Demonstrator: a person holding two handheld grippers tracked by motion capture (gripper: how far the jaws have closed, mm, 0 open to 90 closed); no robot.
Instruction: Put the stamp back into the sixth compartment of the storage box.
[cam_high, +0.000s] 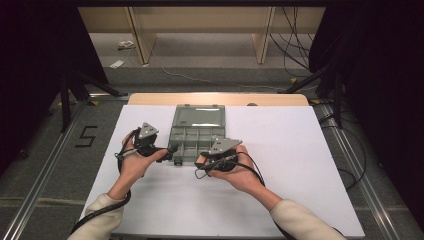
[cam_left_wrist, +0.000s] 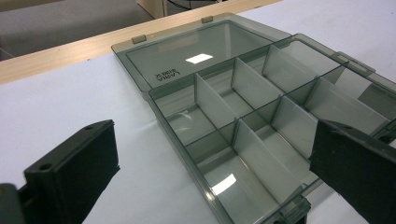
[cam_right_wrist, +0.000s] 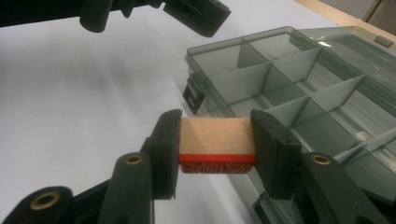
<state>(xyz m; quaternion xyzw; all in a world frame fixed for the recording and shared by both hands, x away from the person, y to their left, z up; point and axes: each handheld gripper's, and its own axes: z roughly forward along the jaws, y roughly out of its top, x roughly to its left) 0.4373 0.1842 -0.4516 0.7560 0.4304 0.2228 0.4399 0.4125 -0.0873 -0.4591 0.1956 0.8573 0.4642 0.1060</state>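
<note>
At centre frame of the high view, on my white table (cam_high: 280, 150): one grey translucent compartment box (cam_high: 196, 137), lid (cam_high: 198, 116) folded flat open toward the top of the frame, the tray part nearer me split by dividers into several cells, all of those I can see bare.

Item, right tongs (cam_high: 201, 161): held in my right hand (cam_high: 235, 167), just right of centre in the high view, its tip at the box's lower right corner. Jaws roughly half closed and pressing on a wooden stamp block (cam_right_wrist: 217, 136). Centre of the right gripper view shows the block crosswise between the two pads, pale wood above, a red band with raised lettering along its lower edge; the lettering is too blurred to read. The block sits just beside the box's near wall and latch (cam_right_wrist: 192, 97), over the white table; whether it touches the box I cannot tell.

Item, left tongs (cam_left_wrist: 210, 163): in my left hand (cam_high: 135, 162), left of centre in the high view, tip at the box's lower left edge. Jaws spread wide, holding nothing; in the left gripper view they stand at lower left and lower right with the box's front cells between them. The same tongs appear at the upper left of the right gripper view.
</note>
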